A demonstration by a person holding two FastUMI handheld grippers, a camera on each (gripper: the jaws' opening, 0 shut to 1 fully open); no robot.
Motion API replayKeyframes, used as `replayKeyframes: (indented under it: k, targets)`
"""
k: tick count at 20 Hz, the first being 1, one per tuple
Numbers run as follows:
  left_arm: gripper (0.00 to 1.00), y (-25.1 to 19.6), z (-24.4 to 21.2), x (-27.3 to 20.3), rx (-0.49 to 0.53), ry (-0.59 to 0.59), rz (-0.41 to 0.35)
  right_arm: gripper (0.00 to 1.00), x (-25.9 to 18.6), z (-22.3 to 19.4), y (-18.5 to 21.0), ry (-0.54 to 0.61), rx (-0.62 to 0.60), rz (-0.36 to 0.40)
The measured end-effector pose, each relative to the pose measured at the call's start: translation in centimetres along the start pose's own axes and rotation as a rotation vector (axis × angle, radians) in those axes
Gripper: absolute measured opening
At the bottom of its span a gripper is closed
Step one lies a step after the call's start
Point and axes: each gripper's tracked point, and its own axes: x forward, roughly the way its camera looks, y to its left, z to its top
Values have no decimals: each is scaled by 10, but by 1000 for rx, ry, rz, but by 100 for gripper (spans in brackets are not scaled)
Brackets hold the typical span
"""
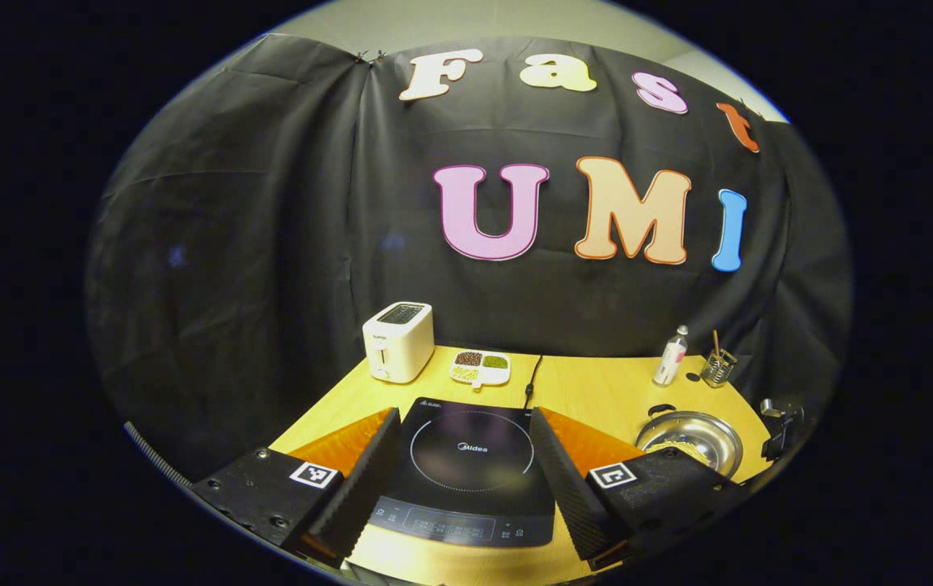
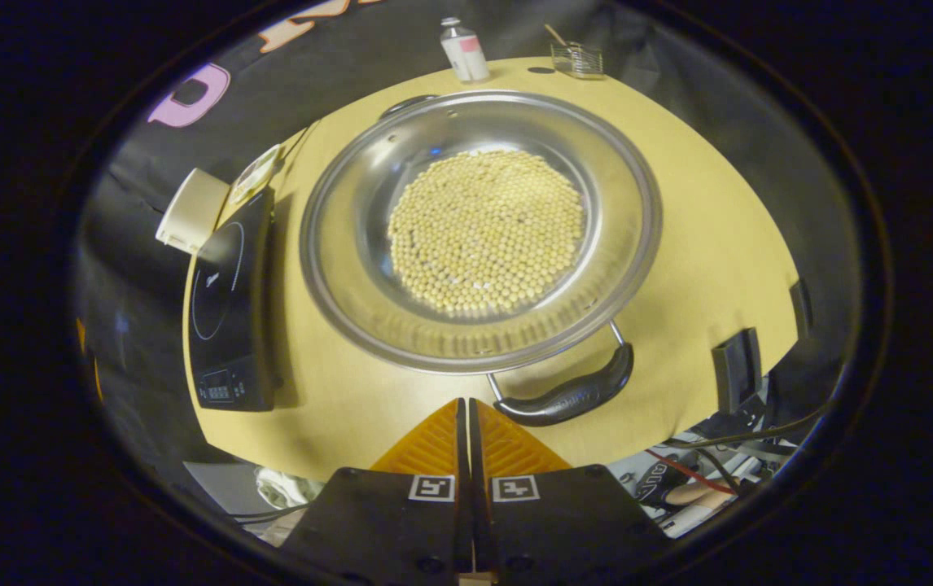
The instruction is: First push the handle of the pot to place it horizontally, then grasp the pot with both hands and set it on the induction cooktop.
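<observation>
Sitting on one table (image 1: 597,391): one pot (image 2: 479,232), one cooktop (image 1: 466,472); left gripper (image 1: 463,472) spread, right gripper (image 2: 466,415) closed, empty.

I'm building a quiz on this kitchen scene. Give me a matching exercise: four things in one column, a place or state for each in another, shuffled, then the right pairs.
Things:
1. pot
2. toaster
3. induction cooktop
4. right gripper

Places or states:
A. fingers closed together, nothing between them
B. bare on top, between the left gripper's open fingers
C. holds pale round beans
D. at the table's back edge, by the black cloth

Pairs: 1-C, 2-D, 3-B, 4-A
</observation>
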Motion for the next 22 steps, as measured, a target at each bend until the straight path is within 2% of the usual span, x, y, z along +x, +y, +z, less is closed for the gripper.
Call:
replayKeyframes:
  k: [4,5,6,11,16,17,18,22]
  targets:
    - [97,-12,-4,7,13,28,5,2,-4,18,-34,-10,34,-36]
    - [94,-15,-5,9,19,34,15,2,-5,22,-42,-9,41,-40]
    - [97,-20,-5,11,20,41,24,3,-6,27,-50,-8,45,-47]
    - [97,-48,-4,21,7,63,70,0,-6,56,-88,3,45,-62]
    - [97,-85,-6,33,18,92,75,2,0,88,-112,10,54,-36]
    - [94,-90,-7,34,25,95,78,2,1,93,-115,11,57,-27]
    - [97,-96,-7,37,33,99,81,2,3,100,-118,10,56,-20]
    - [96,-113,-18,44,34,127,113,3,8,122,-125,5,25,7]
